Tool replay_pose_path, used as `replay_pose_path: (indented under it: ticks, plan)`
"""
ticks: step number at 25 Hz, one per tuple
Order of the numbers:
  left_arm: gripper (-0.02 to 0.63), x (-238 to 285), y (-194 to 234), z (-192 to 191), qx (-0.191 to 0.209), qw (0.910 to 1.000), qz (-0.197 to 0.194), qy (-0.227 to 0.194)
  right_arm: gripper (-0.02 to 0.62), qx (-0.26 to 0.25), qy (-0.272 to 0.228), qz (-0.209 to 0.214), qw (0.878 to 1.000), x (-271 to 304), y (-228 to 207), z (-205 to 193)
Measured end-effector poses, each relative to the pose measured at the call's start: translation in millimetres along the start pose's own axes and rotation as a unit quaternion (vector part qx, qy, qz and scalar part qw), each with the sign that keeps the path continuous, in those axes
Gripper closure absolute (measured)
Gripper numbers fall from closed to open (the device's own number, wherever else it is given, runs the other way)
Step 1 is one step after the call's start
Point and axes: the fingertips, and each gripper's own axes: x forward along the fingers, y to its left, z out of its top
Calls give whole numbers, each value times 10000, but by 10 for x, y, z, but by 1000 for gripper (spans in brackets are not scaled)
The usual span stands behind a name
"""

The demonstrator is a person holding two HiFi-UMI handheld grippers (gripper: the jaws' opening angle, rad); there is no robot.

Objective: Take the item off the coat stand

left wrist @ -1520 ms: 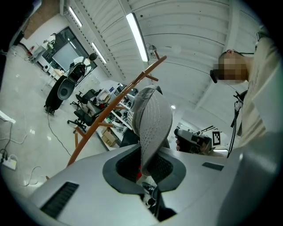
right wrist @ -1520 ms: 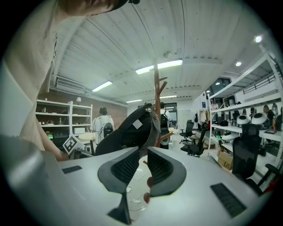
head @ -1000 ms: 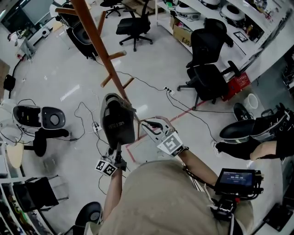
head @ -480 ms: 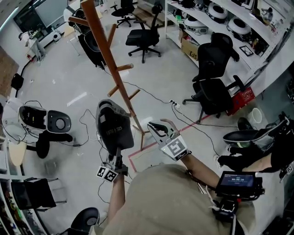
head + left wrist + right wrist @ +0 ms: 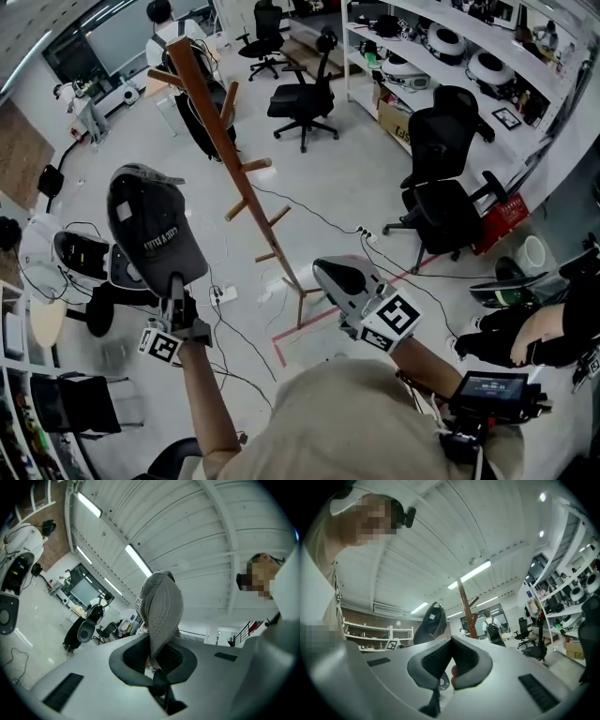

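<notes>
Light, floppy cap [image 5: 150, 234] — fingers of the left gripper [image 5: 175, 286] pinch what looks like its stiffer brim; right gripper [image 5: 328, 272] fingers closed, empty.

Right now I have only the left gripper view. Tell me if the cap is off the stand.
Observer: Off. The head view shows the cap, held in the left gripper, apart from the stand, to its left.
Operator: Report the right gripper.
Observer: The right gripper is shut and empty; its fingers have just been closing with nothing between them.
</notes>
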Motion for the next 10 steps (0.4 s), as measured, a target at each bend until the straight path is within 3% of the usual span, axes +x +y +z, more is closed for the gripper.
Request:
replay_pose_path:
  ticks: [5,10]
  plan:
    - [572,638,217,688,-816,9963,-229,-129,584,352,-177,480,9981,132,200,173]
    - [572,1329,92,1072,-467,9981,-335,-241,584,682,-92,533,9962,36,216,152]
